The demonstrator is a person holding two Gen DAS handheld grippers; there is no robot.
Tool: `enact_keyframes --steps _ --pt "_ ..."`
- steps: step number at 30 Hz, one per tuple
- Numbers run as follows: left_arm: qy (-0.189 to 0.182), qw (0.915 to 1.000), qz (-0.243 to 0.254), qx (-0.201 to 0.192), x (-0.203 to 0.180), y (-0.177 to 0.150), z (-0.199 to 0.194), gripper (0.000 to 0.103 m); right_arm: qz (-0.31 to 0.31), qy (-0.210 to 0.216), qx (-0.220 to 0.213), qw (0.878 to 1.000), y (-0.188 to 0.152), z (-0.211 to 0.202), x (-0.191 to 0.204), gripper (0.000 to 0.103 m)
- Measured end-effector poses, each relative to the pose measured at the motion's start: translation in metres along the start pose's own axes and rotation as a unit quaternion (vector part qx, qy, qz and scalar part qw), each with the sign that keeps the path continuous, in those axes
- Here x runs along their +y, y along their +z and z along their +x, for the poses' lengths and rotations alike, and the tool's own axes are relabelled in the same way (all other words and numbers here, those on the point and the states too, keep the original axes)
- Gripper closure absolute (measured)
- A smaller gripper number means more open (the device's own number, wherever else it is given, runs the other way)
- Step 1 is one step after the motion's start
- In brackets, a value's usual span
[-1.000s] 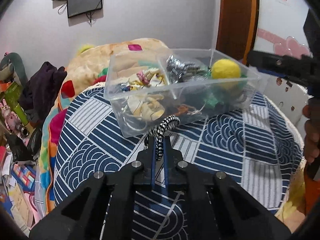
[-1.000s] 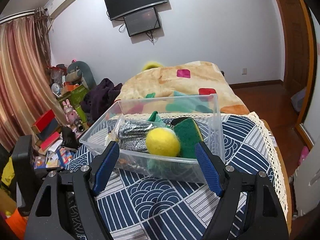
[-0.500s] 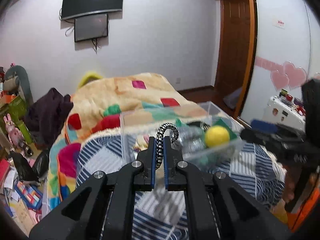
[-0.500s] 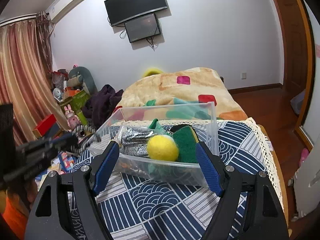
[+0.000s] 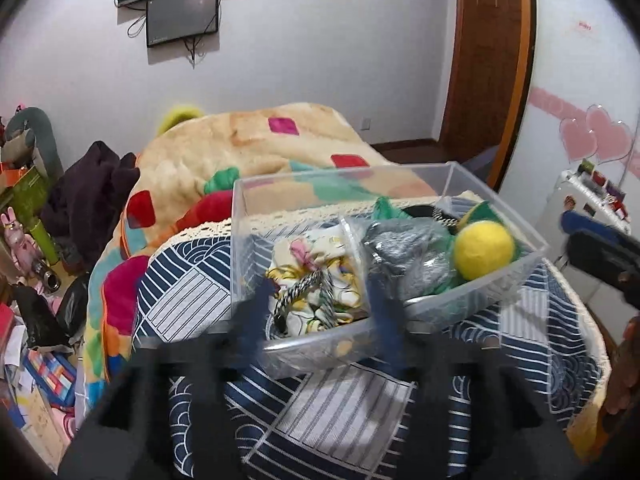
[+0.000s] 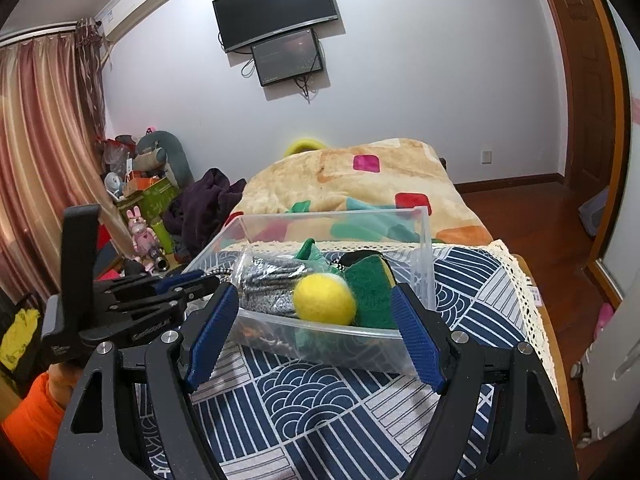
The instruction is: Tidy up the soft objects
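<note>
A clear plastic bin sits on the blue patterned table cover. Its left part holds printed fabric and a black-and-white braided rope. Its right part holds a yellow felt ball, grey cloth and a green sponge. My left gripper is open and motion-blurred at the bin's near rim, with the rope lying between its fingers. It also shows in the right wrist view. My right gripper is open and empty in front of the bin.
A bed with a patchwork blanket lies behind the table. Clutter, boxes and toys fill the floor at left. A white appliance stands at right. A wooden door and bare floor are far right.
My left gripper has opened and dropped toward the bin. The braided rope it held now lies in the bin's left part. The right gripper has barely moved.
</note>
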State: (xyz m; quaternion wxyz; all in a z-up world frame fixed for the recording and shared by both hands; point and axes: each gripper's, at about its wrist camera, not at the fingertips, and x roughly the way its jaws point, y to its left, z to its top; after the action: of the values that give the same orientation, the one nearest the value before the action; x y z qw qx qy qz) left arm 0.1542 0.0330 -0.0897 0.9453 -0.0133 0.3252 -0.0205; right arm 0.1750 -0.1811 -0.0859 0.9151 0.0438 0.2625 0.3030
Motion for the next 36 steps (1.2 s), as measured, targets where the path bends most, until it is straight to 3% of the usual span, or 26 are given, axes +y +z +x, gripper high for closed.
enact_keyframes --steps 4,9,20,24,28,36 --pt "-0.007 0.9998 0.015 -0.008 -0.008 0.002 -0.013 0.040 -0.003 0.000 0.002 1.000 0.000 0.002 0.000 0.027" --pt "-0.021 0.9995 0.007 -0.021 -0.013 0.003 -0.032 0.030 -0.009 -0.003 -0.001 1.000 0.001 -0.001 0.004 0.027" --pt "-0.034 0.9914 -0.017 -0.125 -0.018 0.016 -0.103 0.016 -0.034 -0.012 -0.045 0.998 0.012 -0.031 0.022 0.027" --pt "-0.028 0.9876 -0.016 -0.153 -0.019 0.017 -0.122 0.005 -0.048 -0.024 -0.087 0.995 0.018 -0.050 0.032 0.012" --pt "-0.028 0.9840 -0.017 -0.175 -0.019 0.014 -0.138 0.002 -0.056 -0.029 -0.121 0.991 0.022 -0.066 0.039 0.000" --pt "-0.028 0.9799 -0.019 -0.197 -0.024 0.005 -0.154 0.000 -0.069 -0.041 -0.146 0.986 0.025 -0.073 0.047 0.000"
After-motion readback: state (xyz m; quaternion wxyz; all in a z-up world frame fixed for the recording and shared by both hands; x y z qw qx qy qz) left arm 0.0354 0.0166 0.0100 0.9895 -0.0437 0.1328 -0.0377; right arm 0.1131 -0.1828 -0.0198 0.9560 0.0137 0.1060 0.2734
